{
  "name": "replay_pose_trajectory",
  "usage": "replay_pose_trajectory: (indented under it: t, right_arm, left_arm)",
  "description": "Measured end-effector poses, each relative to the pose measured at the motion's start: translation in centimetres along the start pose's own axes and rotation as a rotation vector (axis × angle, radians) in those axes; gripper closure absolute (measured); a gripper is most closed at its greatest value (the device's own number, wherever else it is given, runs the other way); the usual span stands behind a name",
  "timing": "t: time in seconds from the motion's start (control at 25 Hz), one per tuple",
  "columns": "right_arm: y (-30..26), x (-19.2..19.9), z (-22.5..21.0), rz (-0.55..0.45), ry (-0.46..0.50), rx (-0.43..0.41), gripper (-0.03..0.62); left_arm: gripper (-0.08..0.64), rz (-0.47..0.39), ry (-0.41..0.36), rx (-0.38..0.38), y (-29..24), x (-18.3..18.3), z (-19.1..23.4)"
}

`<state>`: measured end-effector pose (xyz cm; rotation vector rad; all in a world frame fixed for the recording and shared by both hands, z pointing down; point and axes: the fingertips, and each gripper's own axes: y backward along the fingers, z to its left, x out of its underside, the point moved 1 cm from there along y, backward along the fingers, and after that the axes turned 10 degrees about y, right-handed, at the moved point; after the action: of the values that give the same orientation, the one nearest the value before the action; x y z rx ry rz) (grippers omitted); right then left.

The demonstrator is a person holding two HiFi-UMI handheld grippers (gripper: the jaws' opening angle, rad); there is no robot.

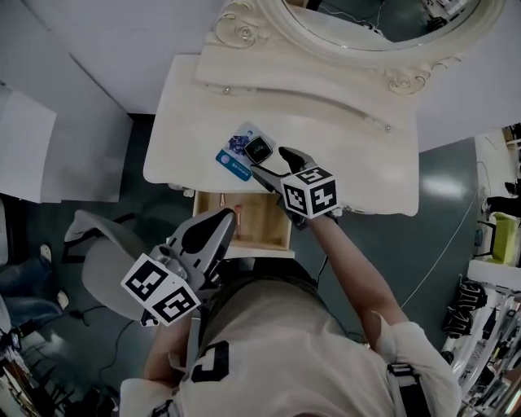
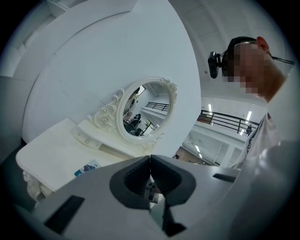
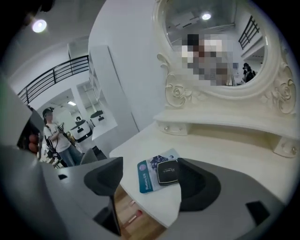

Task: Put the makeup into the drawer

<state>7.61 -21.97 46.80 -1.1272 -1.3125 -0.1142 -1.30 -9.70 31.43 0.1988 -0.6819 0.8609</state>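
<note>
A black makeup compact lies on a blue packet near the front edge of the white vanity table. My right gripper is open just short of the compact, which lies by the right finger and is not gripped. Under the table edge the wooden drawer stands open with a red lipstick inside. My left gripper is shut and empty, hovering over the drawer's left side.
An oval carved mirror stands at the back of the vanity above a low shelf. A grey chair sits at the left below the table. Dark floor surrounds the vanity.
</note>
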Motion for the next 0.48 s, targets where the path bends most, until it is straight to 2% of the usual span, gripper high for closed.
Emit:
replay_pose_trajectory:
  t: [0.24, 0.48]
  right_arm:
    - [-4.5, 2.3, -2.0, 0.134, 0.065, 0.031, 0.256]
    - [-7.5, 3.6, -3.1, 0.217, 0.114, 0.051, 0.256]
  left_arm:
    - [0.502, -0.001, 0.014, -0.012, -0.1, -0.2, 1.0]
    - [0.502, -0.008, 0.031, -0.037, 0.8, -0.5, 2.3]
